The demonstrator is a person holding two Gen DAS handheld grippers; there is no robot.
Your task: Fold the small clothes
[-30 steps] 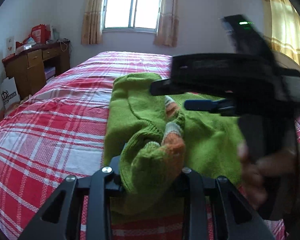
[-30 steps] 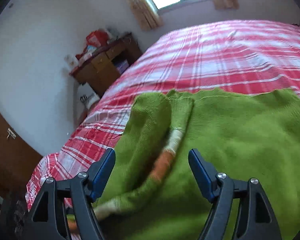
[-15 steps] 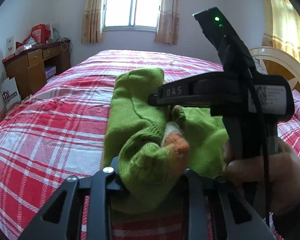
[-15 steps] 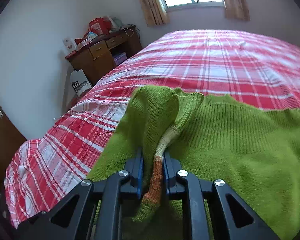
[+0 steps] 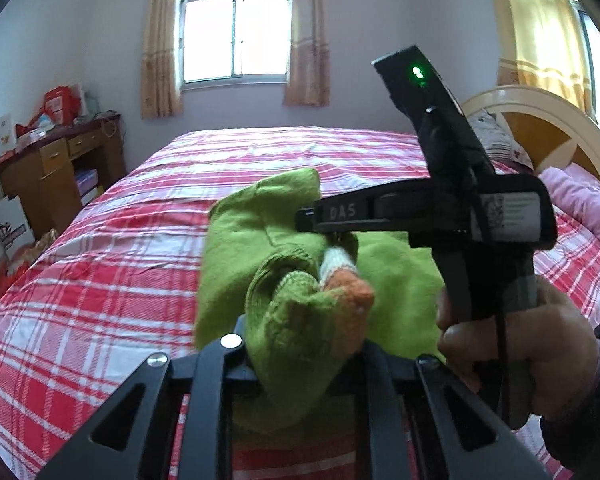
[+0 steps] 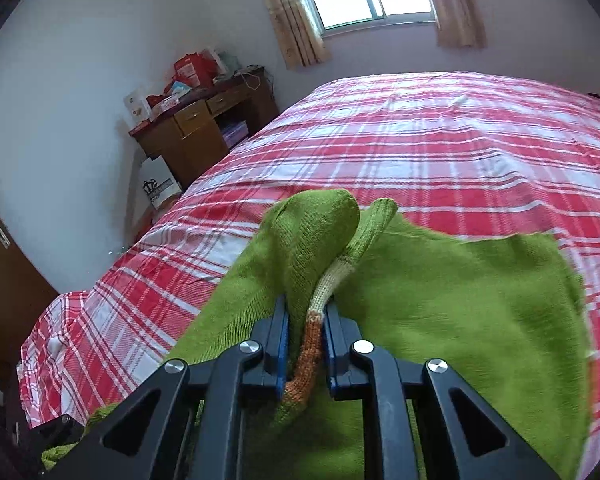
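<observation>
A small green knitted sweater (image 5: 240, 240) with an orange and cream striped sleeve lies on the red plaid bed (image 5: 100, 280). My left gripper (image 5: 304, 344) is shut on a bunched part of the sweater at its near edge. My right gripper (image 6: 306, 336) is shut on the striped sleeve (image 6: 320, 304) and a fold of the green body (image 6: 440, 320). In the left wrist view the right gripper (image 5: 332, 236) reaches in from the right, held by a hand (image 5: 540, 336), and pinches the sleeve just beyond my left fingers.
A wooden desk (image 5: 56, 172) with boxes on it stands against the left wall, also in the right wrist view (image 6: 204, 124). A pink pillow (image 5: 580, 200) and a curved headboard (image 5: 540, 128) are at the right. A window (image 5: 236, 36) is on the far wall.
My right gripper closed from wide open onto the striped sleeve and a fold of the sweater, then lifted it a little. My left gripper kept its hold.
</observation>
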